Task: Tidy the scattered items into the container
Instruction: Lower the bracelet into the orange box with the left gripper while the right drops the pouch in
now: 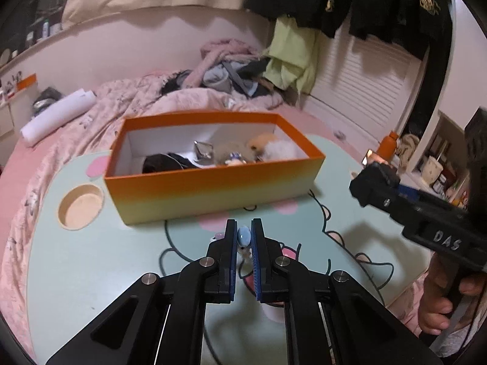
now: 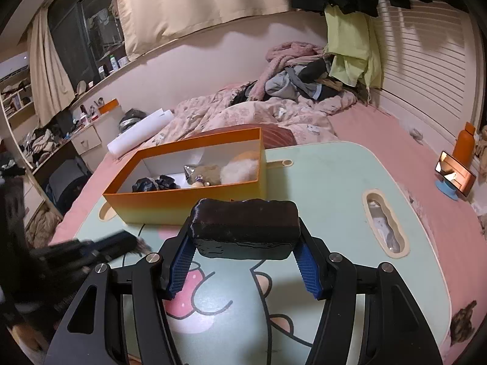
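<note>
Left wrist view: the left claw (image 1: 244, 237) is clamped on a small pale-blue oval trinket (image 1: 243, 236), held just above the mint-green cartoon-printed desk (image 1: 91, 258), near the front wall of the orange open-topped cardboard box (image 1: 213, 188). The box holds dark fabric, a silvery piece and fluffy toys.

Right wrist view: the right claw (image 2: 243, 243) grips a dark, rectangular, glittery block (image 2: 243, 228) between its blue pads, above the desk and in front of the box.
</note>
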`<state>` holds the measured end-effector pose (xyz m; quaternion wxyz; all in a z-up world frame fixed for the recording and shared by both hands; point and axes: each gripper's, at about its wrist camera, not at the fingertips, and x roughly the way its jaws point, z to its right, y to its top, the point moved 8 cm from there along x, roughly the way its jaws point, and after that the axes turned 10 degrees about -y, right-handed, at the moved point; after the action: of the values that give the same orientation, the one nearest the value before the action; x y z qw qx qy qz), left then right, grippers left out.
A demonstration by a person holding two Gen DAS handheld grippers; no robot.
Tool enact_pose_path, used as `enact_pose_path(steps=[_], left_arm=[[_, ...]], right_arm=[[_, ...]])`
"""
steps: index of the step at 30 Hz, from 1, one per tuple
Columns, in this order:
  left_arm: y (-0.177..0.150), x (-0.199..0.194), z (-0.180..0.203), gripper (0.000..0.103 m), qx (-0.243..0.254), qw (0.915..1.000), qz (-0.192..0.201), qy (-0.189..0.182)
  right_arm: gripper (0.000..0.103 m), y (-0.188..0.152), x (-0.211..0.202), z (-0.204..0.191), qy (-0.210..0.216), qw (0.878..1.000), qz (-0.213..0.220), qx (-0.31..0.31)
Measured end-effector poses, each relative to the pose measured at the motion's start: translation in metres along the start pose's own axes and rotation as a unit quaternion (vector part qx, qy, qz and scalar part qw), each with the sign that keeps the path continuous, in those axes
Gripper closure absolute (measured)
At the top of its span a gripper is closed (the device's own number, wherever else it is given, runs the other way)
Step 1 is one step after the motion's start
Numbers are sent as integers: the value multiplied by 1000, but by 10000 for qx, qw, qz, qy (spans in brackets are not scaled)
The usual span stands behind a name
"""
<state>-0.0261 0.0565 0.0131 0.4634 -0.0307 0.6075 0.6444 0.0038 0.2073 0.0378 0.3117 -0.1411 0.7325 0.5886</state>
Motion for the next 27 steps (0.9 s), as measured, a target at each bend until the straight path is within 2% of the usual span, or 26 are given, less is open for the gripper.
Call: enact_pose_path(steps=[9,19,27], left_arm=[[4,-21,-13,95,-261,9993,234,-139],[37,-33,-18,94,-148,9988,472,18],[73,-16,-31,94,-123,9991,344,198]], right_arm=[[42,-3,0,-6,-17,10000,-23,-82],[42,9,-1,-18,-13,9995,88,-305],[42,38,11,-41,-154,9973,265,-673]])
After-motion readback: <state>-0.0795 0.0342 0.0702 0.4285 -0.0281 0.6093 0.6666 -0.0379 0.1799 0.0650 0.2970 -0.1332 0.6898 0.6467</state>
